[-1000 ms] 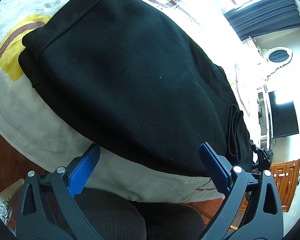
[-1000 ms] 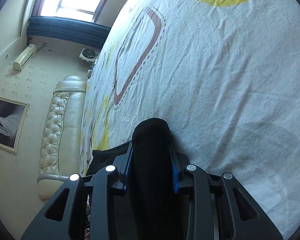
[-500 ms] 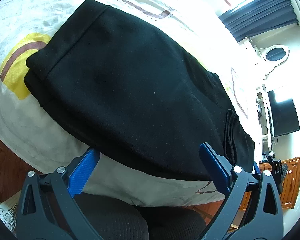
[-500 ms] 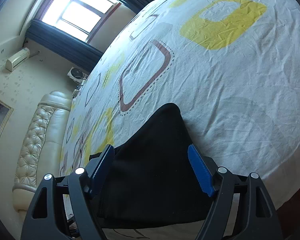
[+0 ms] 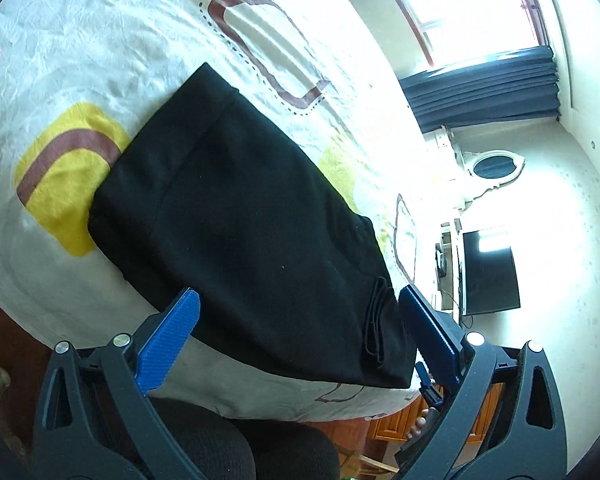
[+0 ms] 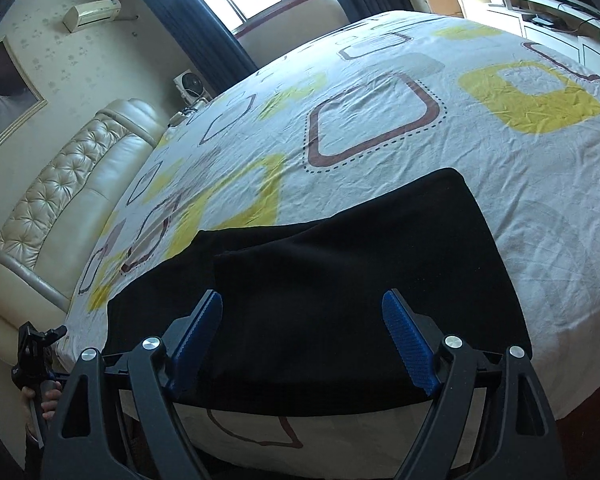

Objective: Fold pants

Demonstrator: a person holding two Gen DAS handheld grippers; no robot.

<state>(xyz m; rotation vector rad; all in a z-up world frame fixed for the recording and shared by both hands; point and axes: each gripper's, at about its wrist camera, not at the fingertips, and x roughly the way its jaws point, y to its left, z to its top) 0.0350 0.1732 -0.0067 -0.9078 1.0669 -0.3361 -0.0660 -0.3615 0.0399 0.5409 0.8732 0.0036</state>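
Black pants [image 5: 240, 220] lie folded in a flat stack on the patterned bed sheet [image 5: 80, 60], near the bed's front edge. My left gripper [image 5: 298, 296] hovers open over the stack's near edge, and its blue pads [image 5: 168, 340] touch nothing. In the right wrist view the pants [image 6: 360, 272] show a folded top layer with a lower layer sticking out to the left. My right gripper [image 6: 302, 299] hangs above their near edge. Its jaws are opening, and no cloth is pressed between them.
A padded cream headboard [image 6: 60, 184] runs along the bed's left side. A hand holding the other gripper's handle [image 6: 36, 360] shows at lower left. A TV [image 5: 488, 272] and white cabinets [image 6: 540, 8] stand beyond the bed. A dark seat cushion [image 5: 220, 448] sits below the bed edge.
The right gripper let go of the rolled black fold it was pinching, opened wide and drew back upward. The left gripper stayed open and backed away from the pants.
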